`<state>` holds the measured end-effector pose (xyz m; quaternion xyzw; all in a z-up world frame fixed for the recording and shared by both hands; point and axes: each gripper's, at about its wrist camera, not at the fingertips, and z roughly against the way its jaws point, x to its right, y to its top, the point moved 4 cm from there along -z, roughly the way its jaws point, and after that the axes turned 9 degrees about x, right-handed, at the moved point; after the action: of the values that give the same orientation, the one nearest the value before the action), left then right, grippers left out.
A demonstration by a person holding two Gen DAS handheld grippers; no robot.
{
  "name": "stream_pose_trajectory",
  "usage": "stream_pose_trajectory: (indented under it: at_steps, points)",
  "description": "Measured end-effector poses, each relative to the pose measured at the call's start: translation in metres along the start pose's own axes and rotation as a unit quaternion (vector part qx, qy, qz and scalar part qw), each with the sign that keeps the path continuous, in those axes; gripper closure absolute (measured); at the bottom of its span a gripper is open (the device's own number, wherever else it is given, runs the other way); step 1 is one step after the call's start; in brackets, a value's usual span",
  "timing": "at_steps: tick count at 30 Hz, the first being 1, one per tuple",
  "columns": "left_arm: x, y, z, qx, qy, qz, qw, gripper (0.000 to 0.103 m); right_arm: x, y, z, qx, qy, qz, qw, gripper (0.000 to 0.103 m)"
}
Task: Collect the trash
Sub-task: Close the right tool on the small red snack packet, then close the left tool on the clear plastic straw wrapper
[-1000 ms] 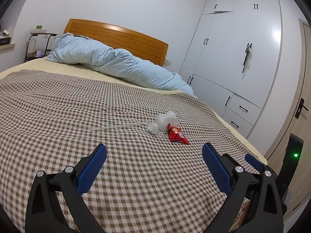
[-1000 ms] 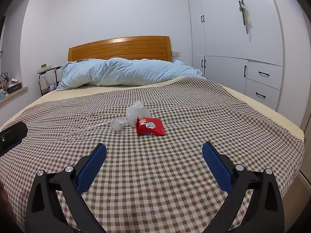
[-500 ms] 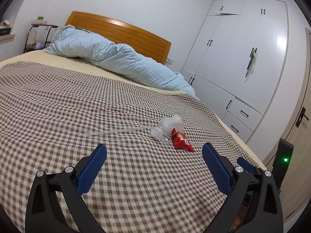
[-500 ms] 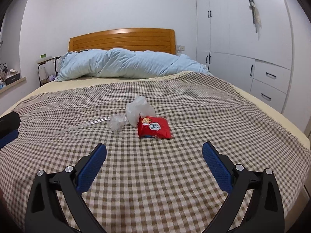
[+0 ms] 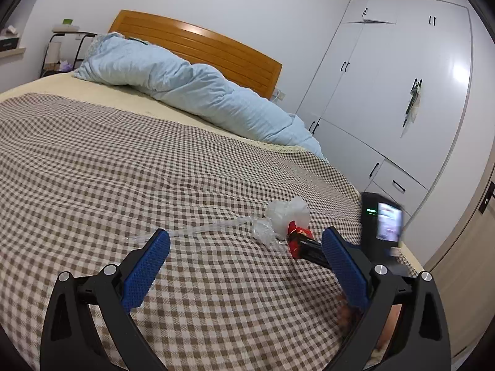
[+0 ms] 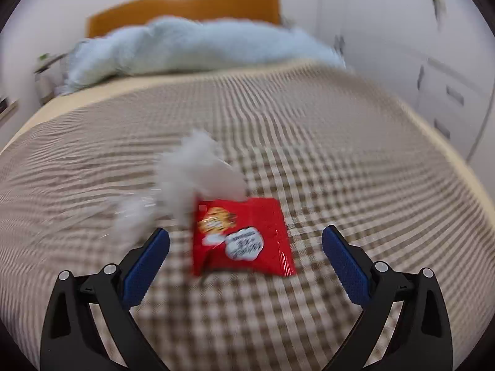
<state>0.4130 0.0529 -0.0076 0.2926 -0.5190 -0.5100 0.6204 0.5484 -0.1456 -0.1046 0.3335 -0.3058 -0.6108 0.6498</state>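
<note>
A red snack wrapper (image 6: 243, 236) lies flat on the checked bedspread, between and just beyond the tips of my open right gripper (image 6: 246, 255). A crumpled white tissue (image 6: 198, 170) and a clear plastic scrap (image 6: 133, 213) lie beside it, to its left. In the left wrist view the wrapper (image 5: 298, 238), the tissue (image 5: 289, 211), the plastic scrap (image 5: 263, 230) and a long clear strip (image 5: 198, 230) lie ahead of my open, empty left gripper (image 5: 246, 256). The right gripper's body (image 5: 382, 224) shows just right of the wrapper.
A light blue duvet (image 5: 185, 89) is bunched along the wooden headboard (image 5: 201, 44). White wardrobes (image 5: 402, 92) stand to the right of the bed. A black rack (image 5: 58, 49) stands at the bed's far left. The bed's right edge (image 5: 355, 185) runs close to the trash.
Both grippers have moved forward toward the trash. The right gripper has come fast, close to the red wrapper, and its view is blurred. Its body has entered the left wrist view.
</note>
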Motion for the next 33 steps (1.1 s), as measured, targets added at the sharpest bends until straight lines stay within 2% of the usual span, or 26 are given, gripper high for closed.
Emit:
stream_pose_trajectory:
  at_steps: [2, 3, 4, 5, 6, 8, 10, 14, 17, 19, 21, 23, 24, 25, 26, 28, 29, 30, 31, 32, 33]
  points:
    - [0.001, -0.002, -0.005, -0.003, 0.001, -0.008, 1.0, 0.008, 0.006, -0.009, -0.022, -0.049, 0.014, -0.033, 0.998, 0.009]
    - [0.001, -0.002, -0.007, -0.004, 0.001, -0.01, 0.9999, 0.008, 0.01, -0.01, -0.023, -0.05, 0.019, -0.047, 0.997, 0.021]
    - [0.001, -0.003, -0.009, -0.006, 0.001, -0.01, 0.9999, 0.008, 0.013, -0.008, -0.019, -0.039, 0.023, -0.054, 0.998, 0.045]
    - [0.0, -0.004, -0.011, -0.008, 0.001, -0.01, 0.9999, 0.008, 0.013, -0.009, -0.016, -0.035, 0.034, -0.058, 0.997, 0.047]
    - [0.0, -0.006, -0.013, -0.01, 0.001, -0.009, 0.9999, 0.008, 0.016, -0.01, -0.013, -0.032, 0.041, -0.064, 0.997, 0.055]
    - [0.001, -0.007, -0.018, -0.014, 0.002, -0.011, 0.9998, 0.008, 0.023, -0.013, -0.003, -0.019, 0.061, -0.086, 0.994, 0.055]
    - [0.002, -0.009, -0.021, -0.016, 0.007, -0.018, 0.9997, 0.008, 0.029, -0.014, 0.011, 0.005, 0.058, -0.099, 0.993, 0.056]
    - [-0.002, -0.011, -0.026, -0.025, 0.017, -0.021, 0.9993, 0.008, 0.042, -0.02, 0.045, 0.054, 0.021, -0.098, 0.993, 0.056]
    - [-0.002, -0.007, -0.038, -0.041, 0.04, -0.055, 0.9968, 0.008, 0.048, -0.024, 0.06, 0.085, -0.006, -0.107, 0.991, 0.055]
    - [-0.001, -0.002, -0.051, -0.052, 0.047, -0.085, 0.9938, 0.008, 0.05, -0.026, 0.059, 0.084, -0.011, -0.11, 0.99, 0.055]
    - [0.001, 0.0, -0.069, -0.077, 0.058, -0.123, 0.9878, 0.008, 0.05, -0.023, 0.055, 0.079, -0.012, -0.107, 0.991, 0.055]
    - [0.001, 0.0, -0.092, -0.099, 0.072, -0.171, 0.9776, 0.008, 0.049, -0.022, 0.054, 0.08, -0.013, -0.104, 0.991, 0.055]
    - [0.001, -0.002, -0.102, -0.111, 0.078, -0.2, 0.9705, 0.008, 0.047, -0.02, 0.05, 0.079, -0.014, -0.102, 0.991, 0.055]
    - [0.001, -0.006, -0.117, -0.131, 0.083, -0.237, 0.959, 0.008, 0.044, -0.02, 0.051, 0.078, -0.015, -0.099, 0.992, 0.056]
    - [0.0, -0.01, -0.125, -0.146, 0.087, -0.255, 0.9518, 0.008, 0.042, -0.02, 0.048, 0.077, -0.015, -0.096, 0.992, 0.056]
    - [-0.006, -0.021, -0.145, -0.183, 0.103, -0.296, 0.9317, 0.008, 0.037, -0.021, 0.049, 0.076, -0.016, -0.091, 0.993, 0.056]
    - [-0.008, -0.025, -0.152, -0.195, 0.107, -0.305, 0.9259, 0.012, 0.036, -0.021, 0.049, 0.078, -0.016, -0.09, 0.993, 0.056]
    - [-0.013, -0.029, -0.158, -0.211, 0.11, -0.307, 0.9213, 0.016, 0.037, -0.02, 0.049, 0.079, -0.016, -0.088, 0.993, 0.056]
    - [-0.018, -0.032, -0.165, -0.225, 0.117, -0.303, 0.9187, 0.028, 0.037, -0.021, 0.049, 0.079, -0.016, -0.088, 0.993, 0.055]
    - [-0.023, -0.033, -0.17, -0.236, 0.121, -0.291, 0.9193, 0.04, 0.036, -0.021, 0.05, 0.08, -0.016, -0.087, 0.993, 0.055]
    - [-0.029, -0.034, -0.174, -0.249, 0.108, -0.254, 0.9284, 0.046, 0.036, -0.021, 0.05, 0.082, -0.017, -0.085, 0.993, 0.055]
